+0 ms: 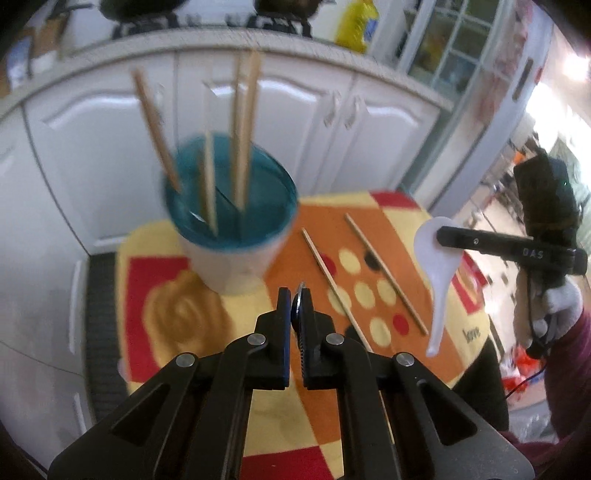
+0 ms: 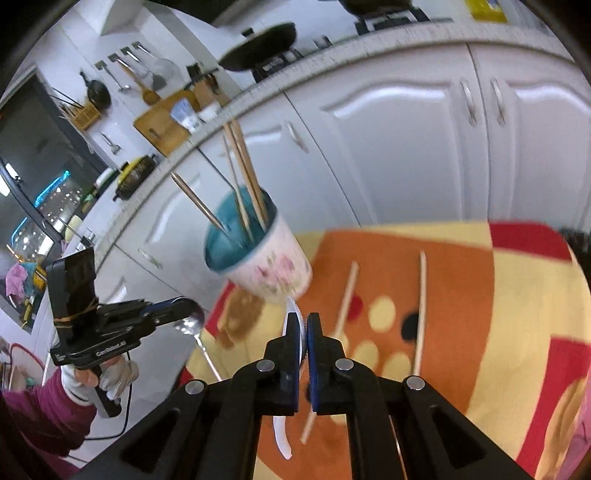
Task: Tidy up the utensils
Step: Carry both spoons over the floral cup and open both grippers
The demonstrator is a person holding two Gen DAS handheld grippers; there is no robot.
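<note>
The left gripper (image 1: 294,306) has its jaws squeezed tight on a metal spoon (image 2: 192,323). In the left wrist view only the thin edge of the spoon's bowl shows between the jaws. In the right wrist view the spoon's shiny bowl sits in the jaws and its thin handle hangs down, up in the air beside the worktop (image 1: 207,373).

The right gripper (image 2: 303,325) has its jaws squeezed tight on a white spoon (image 1: 437,273). The jaws grip its round bowl, and its handle points down over the right side of the worktop. In the right wrist view the white edge peeks out above the jaws and the handle tip shows below them.

A cup (image 1: 231,243) stands on the worktop past the left jaws. It is blue inside and white outside, with little pink flowers on its side. Four wooden chopsticks (image 1: 243,133) stick up out of it and lean in different ways.

Two more chopsticks (image 1: 334,288) lie flat on the worktop, side by side but apart, to the right of the cup. They rest on a bright cloth (image 2: 461,295) with orange, yellow and red patches and round dots.

Behind the worktop are white cabinet doors (image 2: 399,147). A yellow bottle (image 1: 358,26) stands up on the counter above them, and the picture is blurry there.
</note>
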